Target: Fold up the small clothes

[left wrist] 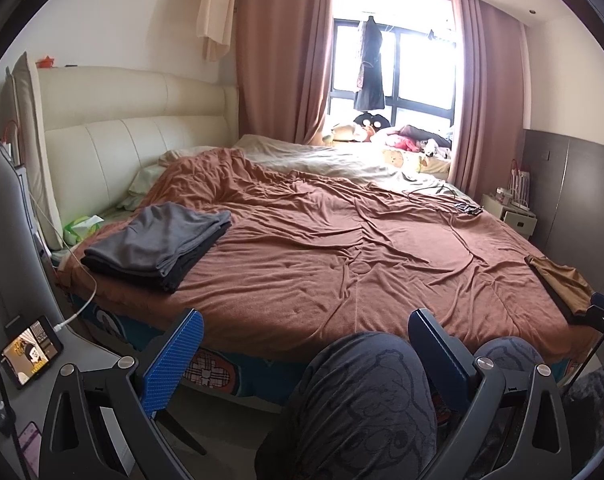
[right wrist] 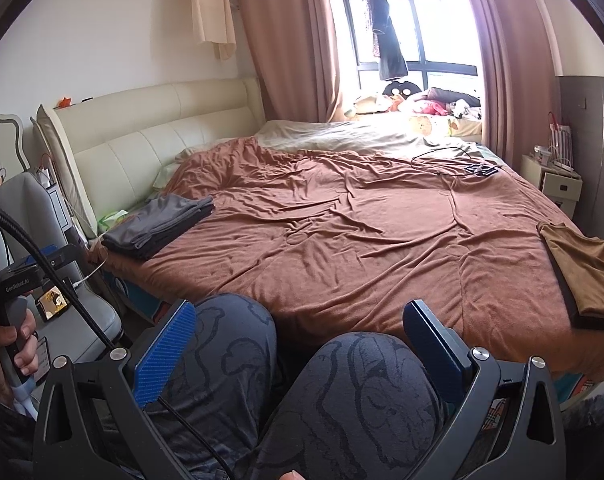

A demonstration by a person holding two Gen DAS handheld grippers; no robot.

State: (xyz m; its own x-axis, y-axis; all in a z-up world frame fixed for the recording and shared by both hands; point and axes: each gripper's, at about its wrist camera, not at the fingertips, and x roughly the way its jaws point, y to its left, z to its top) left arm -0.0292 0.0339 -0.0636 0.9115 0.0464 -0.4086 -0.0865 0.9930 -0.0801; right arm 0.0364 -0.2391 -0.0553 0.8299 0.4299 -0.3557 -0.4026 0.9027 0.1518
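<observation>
Rust-brown and rumpled, the blanket [left wrist: 342, 240] covers nearly the whole bed, and on it sit both sets of clothes, well apart. Over by the cream padded headboard [left wrist: 133, 136] lies the grey folded stack [left wrist: 157, 240], neat, several layers deep, a darker piece at the bottom; the right wrist view has that same stack [right wrist: 157, 220] at the left side of the bed. Far across, at the bed's right edge, rests the tan garment [right wrist: 586, 276], lying flat on top of something dark, and the left wrist view catches it too [left wrist: 562, 284], just beside a bit of the other rig. Now the tongs: the left gripper [left wrist: 302, 336] is spread wide, blue pads facing each other, nothing between them but a knee in dark patterned trousers [left wrist: 366, 404] below. The right gripper [right wrist: 297, 328] is spread just as wide and is equally empty, hovering over both knees [right wrist: 350, 396], short of the bed's near edge. At the left of the right view, a hand [right wrist: 9, 356] wraps a gripper handle. A small phone [left wrist: 31, 350] with a lit screen leans on the grey chair [left wrist: 5, 216] beside the bed, a white cable plugged into it. Pink curtains [left wrist: 285, 52] frame the bright window.
</observation>
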